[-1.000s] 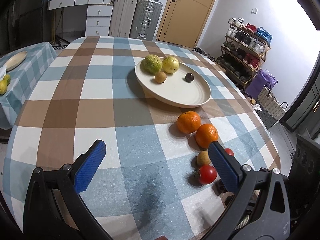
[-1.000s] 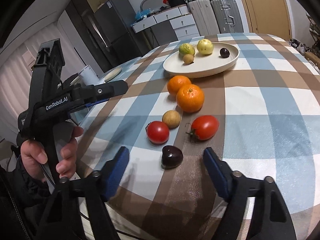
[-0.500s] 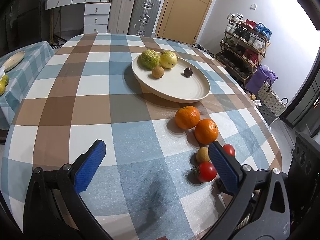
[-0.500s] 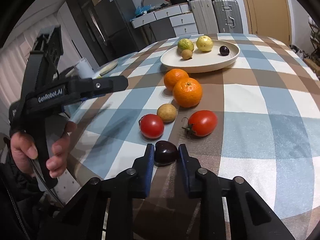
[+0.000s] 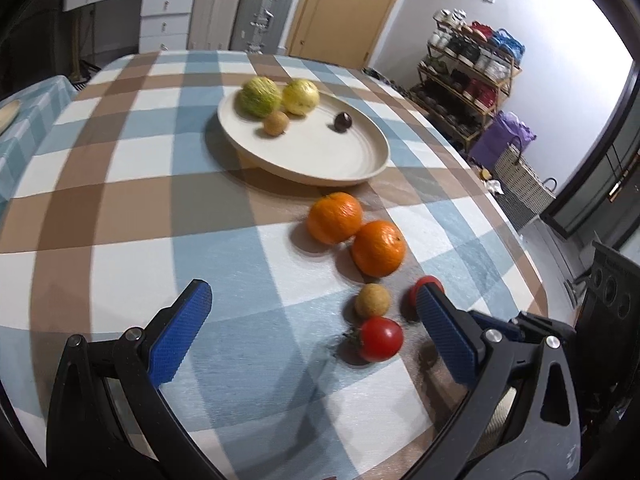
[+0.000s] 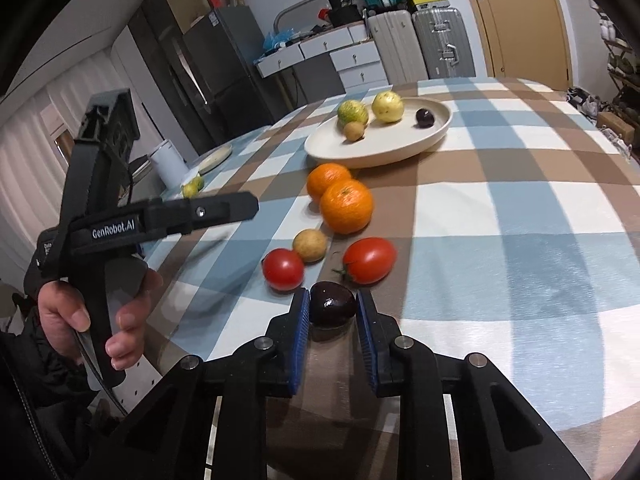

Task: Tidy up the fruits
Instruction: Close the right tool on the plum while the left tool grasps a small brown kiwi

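Note:
My right gripper (image 6: 333,306) is shut on a dark purple fruit (image 6: 332,309) just above the checked tablecloth. Ahead of it lie two red tomatoes (image 6: 368,260), a small brown fruit (image 6: 309,245) and two oranges (image 6: 346,205). The cream plate (image 6: 400,149) farther back holds a green fruit, a yellow fruit, a small brown fruit and a dark fruit (image 6: 424,117). My left gripper (image 5: 314,322) is open and empty, above the table's near part; a tomato (image 5: 380,339), the brown fruit (image 5: 372,300) and the oranges (image 5: 335,217) lie by its right finger. The plate (image 5: 320,160) is beyond.
The round table's edge (image 5: 532,280) drops off at the right, with a woven basket (image 5: 520,184) and shoe rack beyond. A side table (image 6: 208,164) with a plate, yellow fruits and a white can stands to the left. The left gripper's body (image 6: 120,224) is held at my left.
My right gripper closed on the dark purple fruit and has lifted it a little. The left gripper has moved slightly forward, staying open.

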